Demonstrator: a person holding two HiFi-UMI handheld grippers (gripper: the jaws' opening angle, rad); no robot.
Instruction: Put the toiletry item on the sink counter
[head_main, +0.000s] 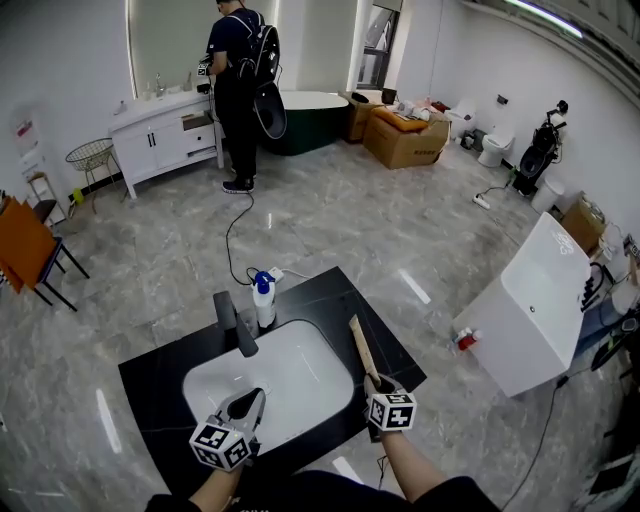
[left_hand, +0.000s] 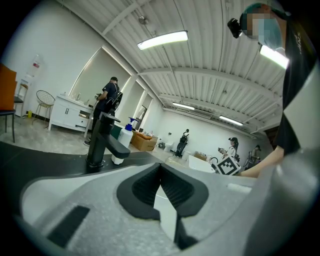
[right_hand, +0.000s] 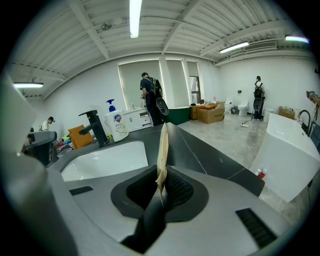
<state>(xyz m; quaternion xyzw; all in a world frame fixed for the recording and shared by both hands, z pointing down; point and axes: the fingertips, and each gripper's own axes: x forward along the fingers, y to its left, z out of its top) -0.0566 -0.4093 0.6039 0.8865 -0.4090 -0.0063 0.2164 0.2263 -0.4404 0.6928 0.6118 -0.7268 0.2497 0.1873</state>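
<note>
right gripper gripping wooden item, bottle label illegible

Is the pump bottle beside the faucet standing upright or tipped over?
Upright. The pump bottle stands on its base on the black counter next to the faucet, with its blue pump head on top.

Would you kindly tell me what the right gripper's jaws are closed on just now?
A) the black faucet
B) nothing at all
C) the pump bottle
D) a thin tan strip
D: in the right gripper view, the right gripper's jaws pinch a thin tan strip edge-on above the black counter, while the pump bottle stands apart beside the faucet.
</note>
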